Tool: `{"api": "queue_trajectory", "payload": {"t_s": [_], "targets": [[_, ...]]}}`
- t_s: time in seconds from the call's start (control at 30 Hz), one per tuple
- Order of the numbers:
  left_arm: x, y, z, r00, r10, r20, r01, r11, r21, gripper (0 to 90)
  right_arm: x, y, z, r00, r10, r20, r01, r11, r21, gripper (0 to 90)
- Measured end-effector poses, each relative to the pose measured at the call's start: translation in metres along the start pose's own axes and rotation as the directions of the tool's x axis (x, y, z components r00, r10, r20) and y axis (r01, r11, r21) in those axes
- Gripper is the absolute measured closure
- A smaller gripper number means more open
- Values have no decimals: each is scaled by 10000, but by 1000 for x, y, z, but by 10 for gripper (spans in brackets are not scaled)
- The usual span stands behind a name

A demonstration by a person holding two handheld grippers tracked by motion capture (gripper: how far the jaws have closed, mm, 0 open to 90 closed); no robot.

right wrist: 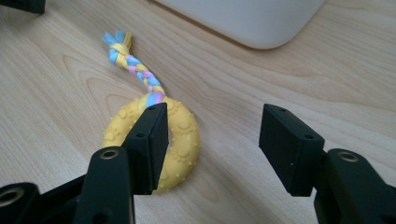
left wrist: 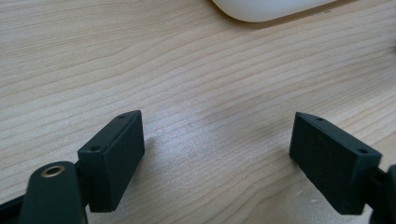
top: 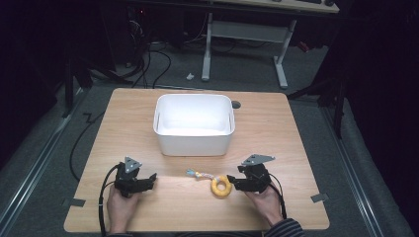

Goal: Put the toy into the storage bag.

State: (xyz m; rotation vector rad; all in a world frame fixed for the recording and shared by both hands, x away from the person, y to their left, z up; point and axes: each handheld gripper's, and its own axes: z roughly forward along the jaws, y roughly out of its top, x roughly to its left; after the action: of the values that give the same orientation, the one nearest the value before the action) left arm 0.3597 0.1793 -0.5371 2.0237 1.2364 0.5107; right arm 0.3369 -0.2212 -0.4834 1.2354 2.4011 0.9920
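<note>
A yellow rubber ring toy (top: 221,186) with a braided pastel rope tail (top: 200,174) lies on the wooden table near its front edge. My right gripper (top: 236,183) is just right of the ring, pointing left at it. In the right gripper view the ring (right wrist: 184,135) sits low by the left jaw, which covers part of it. The right jaw stands well apart over bare wood, so my right gripper (right wrist: 215,109) is open. My left gripper (top: 149,180) rests at the front left, and in its own view my left gripper (left wrist: 217,126) is open over bare table.
A white plastic bin (top: 193,143) stands in the middle of the table behind the toy, its inside bare. Its corner shows as the bin (right wrist: 247,23) and the bin (left wrist: 271,9) in the gripper views. Desk legs and cables are on the floor beyond the table.
</note>
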Motion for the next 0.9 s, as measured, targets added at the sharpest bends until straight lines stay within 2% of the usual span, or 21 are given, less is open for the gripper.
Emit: {"api": "queue_trajectory", "payload": {"t_s": [0.27,0.37,0.77,0.9], "targets": [[0,0,0,10000,28,13,-28,10000,5,181,12,6,4,9998,-188,-81,191,9990,394,432],[-1,0,0,9999,102,-30,-102,9999,43,180,13,8,7,9990,-435,-48,437,9980,465,431],[-1,1,1,9999,160,-13,-159,9998,70,179,17,13,10,9969,-776,-151,785,9942,740,440],[0,1,0,9999,154,-9,-154,9999,67,179,22,12,17,9952,-977,-37,975,9890,1116,448]]}}
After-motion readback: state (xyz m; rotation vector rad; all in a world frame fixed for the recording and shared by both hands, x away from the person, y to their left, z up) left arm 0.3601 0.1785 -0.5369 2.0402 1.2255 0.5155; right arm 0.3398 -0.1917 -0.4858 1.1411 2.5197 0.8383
